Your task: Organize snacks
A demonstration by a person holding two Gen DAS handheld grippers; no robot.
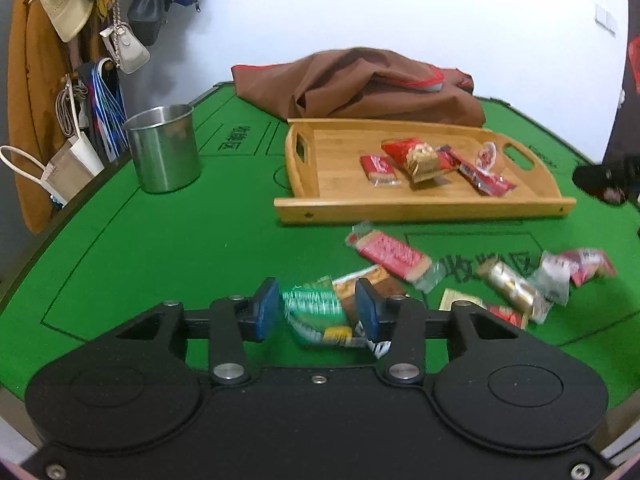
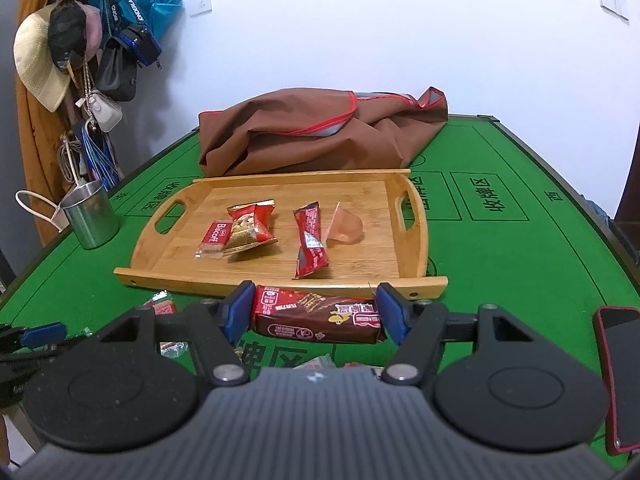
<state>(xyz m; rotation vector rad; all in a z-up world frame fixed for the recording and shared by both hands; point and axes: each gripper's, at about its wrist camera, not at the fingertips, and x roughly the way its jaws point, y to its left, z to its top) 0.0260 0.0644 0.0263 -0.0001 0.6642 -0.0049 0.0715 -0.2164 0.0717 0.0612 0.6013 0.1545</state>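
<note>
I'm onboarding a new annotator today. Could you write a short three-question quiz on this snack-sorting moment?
1. True or false: the right gripper is shut on a dark red chocolate bar wrapper.
2. How many snacks lie in the rectangular wooden tray? A) two B) four C) six
3. Fill in: the green striped snack packet sits between the fingers of the ____ gripper.

Key: 1 true; 2 B; 3 left.
</note>
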